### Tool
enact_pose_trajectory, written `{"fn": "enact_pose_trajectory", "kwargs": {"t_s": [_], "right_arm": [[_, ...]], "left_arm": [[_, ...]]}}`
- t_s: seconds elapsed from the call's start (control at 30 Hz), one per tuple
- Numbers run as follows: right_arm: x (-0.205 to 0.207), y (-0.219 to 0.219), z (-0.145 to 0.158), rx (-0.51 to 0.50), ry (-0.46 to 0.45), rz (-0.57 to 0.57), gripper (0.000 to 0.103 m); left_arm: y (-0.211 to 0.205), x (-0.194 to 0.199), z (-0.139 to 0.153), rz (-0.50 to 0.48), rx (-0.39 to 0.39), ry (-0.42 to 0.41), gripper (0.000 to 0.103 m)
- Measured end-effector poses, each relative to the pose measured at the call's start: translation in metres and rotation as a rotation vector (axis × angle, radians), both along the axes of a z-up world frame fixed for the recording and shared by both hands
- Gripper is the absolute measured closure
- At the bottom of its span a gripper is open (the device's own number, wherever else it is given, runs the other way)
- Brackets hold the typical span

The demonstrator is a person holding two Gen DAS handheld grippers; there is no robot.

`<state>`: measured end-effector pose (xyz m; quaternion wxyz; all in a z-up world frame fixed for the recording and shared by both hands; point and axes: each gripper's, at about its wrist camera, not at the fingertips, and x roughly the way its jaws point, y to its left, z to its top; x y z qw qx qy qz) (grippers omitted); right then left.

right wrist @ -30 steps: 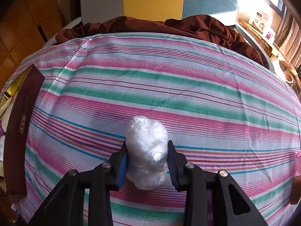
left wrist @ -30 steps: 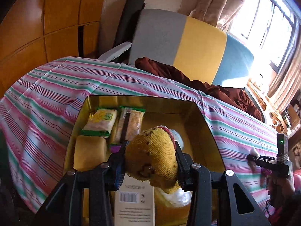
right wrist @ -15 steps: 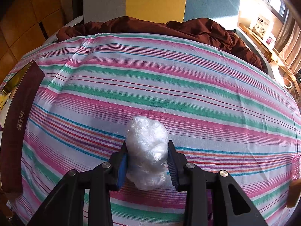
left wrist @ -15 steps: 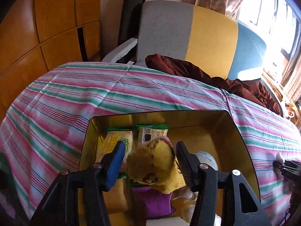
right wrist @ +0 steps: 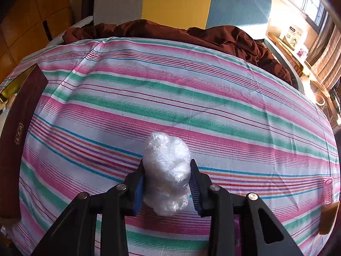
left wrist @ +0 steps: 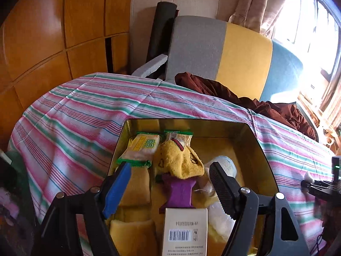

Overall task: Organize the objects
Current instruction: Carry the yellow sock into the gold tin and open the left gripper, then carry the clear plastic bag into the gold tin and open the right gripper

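**Yellow sock dropped in the tin, plastic wad clamped on the other side**

So the left gripper (left wrist: pixel 170 185) is seen above the gold tin (left wrist: pixel 259 145), jaws spreading apart with nothing pressed between the pads. The yellow sock (left wrist: pixel 178 160) is lying loose inside the tin, beyond the fingers, draped partly over a purple packet (left wrist: pixel 179 192). Two green-edged snack packs (left wrist: pixel 141 148) are tucked against the tin's far wall, just beside the sock. A white box with a barcode (left wrist: pixel 184 232) is sitting at the near end, and yellow sponge-like pieces (left wrist: pixel 134 189) are stacked along the left side. Something pale and soft (left wrist: pixel 223 165) is wedged to the right of the sock; what it is can't be told.

On the other side, the right gripper (right wrist: pixel 167 183) is clenched on a crumpled wad of clear plastic (right wrist: pixel 167 170), pads pressed in from both sides, held over the striped cloth (right wrist: pixel 191 89). The tin's dark red outer wall (right wrist: pixel 19 128) is visible at the far left of that view, well apart from the wad. A brown blanket (right wrist: pixel 213 36) is bunched along the far edge of the cloth.
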<state>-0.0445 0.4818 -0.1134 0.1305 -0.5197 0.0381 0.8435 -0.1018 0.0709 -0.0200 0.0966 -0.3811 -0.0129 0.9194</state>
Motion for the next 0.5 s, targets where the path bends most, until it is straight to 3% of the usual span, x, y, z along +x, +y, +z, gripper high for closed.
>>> {"fn": "enact_pose_trajectory", "kwargs": {"t_s": [0.2, 0.5], "right_arm": [[0.002, -0.013, 0.009, -0.051, 0.015, 0.012, 0.068], [0.005, -0.094, 0.052, -0.163, 0.16, 0.145, 0.068]], "left_arm": [[-0.003, 0.03, 0.003, -0.002, -0.008, 0.024, 0.025], [-0.005, 0.05, 0.004, -0.002, -0.024, 0.035, 0.025]]}}
